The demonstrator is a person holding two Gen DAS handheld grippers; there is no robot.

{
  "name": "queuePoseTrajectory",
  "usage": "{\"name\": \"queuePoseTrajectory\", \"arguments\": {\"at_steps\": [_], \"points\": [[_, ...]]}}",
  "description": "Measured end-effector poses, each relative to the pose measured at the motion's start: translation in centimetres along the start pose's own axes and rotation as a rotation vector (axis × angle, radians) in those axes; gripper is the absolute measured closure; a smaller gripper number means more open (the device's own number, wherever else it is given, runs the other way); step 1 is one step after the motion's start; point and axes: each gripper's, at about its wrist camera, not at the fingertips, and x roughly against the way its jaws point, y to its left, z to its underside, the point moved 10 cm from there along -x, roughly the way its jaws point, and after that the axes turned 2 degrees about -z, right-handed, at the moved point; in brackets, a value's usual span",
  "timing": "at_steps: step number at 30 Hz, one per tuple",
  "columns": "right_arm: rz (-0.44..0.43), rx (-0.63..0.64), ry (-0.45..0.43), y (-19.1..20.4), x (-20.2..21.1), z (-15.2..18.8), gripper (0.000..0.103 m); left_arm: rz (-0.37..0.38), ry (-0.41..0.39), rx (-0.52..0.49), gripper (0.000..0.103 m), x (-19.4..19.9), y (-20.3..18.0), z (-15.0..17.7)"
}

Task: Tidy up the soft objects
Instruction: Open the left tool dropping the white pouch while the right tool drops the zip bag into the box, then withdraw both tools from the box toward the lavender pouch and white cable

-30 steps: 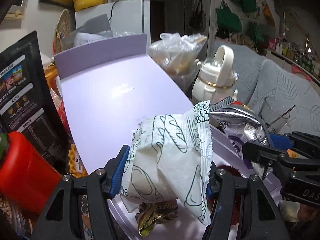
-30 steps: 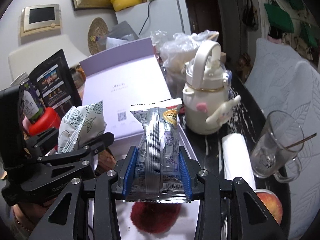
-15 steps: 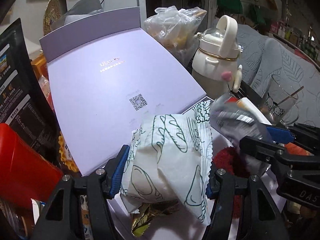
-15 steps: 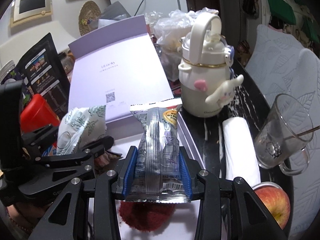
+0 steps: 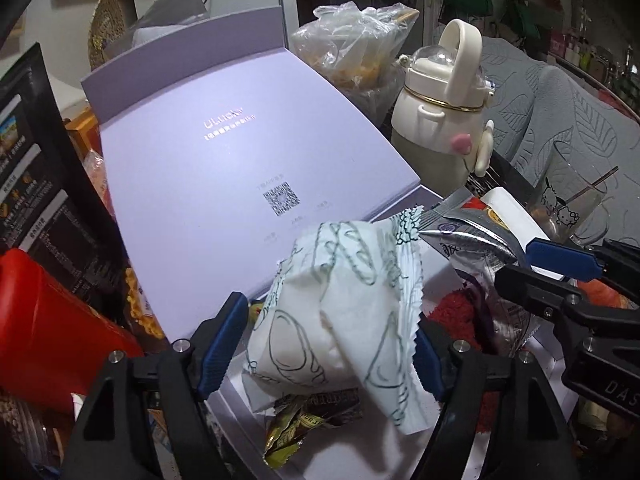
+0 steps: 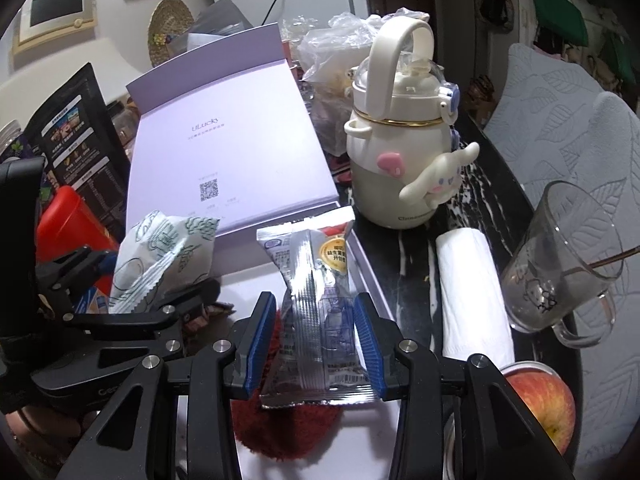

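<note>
A white packet with green bread drawings (image 5: 340, 300) sits between the fingers of my left gripper (image 5: 326, 332). The jaws are opening, and a gap shows between the left pad (image 5: 224, 336) and the packet. The packet rests over a gold-brown wrapper (image 5: 304, 420) in the open lilac box (image 5: 224, 168). My right gripper (image 6: 314, 320) is shut on a silver snack packet (image 6: 316, 280), held upright above a red fuzzy thing (image 6: 288, 428) in the box. In the right wrist view the white packet (image 6: 160, 256) stands to the left.
Right of the box stand a cream bottle (image 6: 400, 160), a white roll (image 6: 472, 288), a glass mug (image 6: 560, 264) and an apple (image 6: 544, 404). Left of the box are a red container (image 5: 48, 340) and a black bag (image 5: 36, 184). A plastic bag (image 5: 352, 40) lies behind.
My left jaws have spread apart and the left pad has come off the white packet. Both views have tipped downward a little. The right grip on the silver packet is unchanged.
</note>
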Motion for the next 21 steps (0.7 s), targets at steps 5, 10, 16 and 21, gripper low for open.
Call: {"name": "queuePoseTrajectory", "arguments": {"at_steps": [5, 10, 16, 21], "points": [[0.009, 0.01, -0.021, 0.1, 0.9, -0.4, 0.058, 0.001, -0.04, 0.002, 0.027, 1.6, 0.0, -0.7], [0.002, -0.005, -0.061, 0.2, 2.5, -1.2, 0.058, 0.017, -0.075, 0.011, 0.027, 3.1, -0.3, -1.2], [0.002, 0.006, -0.112, 0.8, 5.7, -1.8, 0.058, 0.013, -0.14, 0.014, 0.027, 6.8, -0.4, -2.1], [0.009, 0.003, -0.157, 1.1, 8.8, -2.1, 0.058, 0.008, -0.201, 0.02, 0.027, 10.9, -0.3, -2.8]]}}
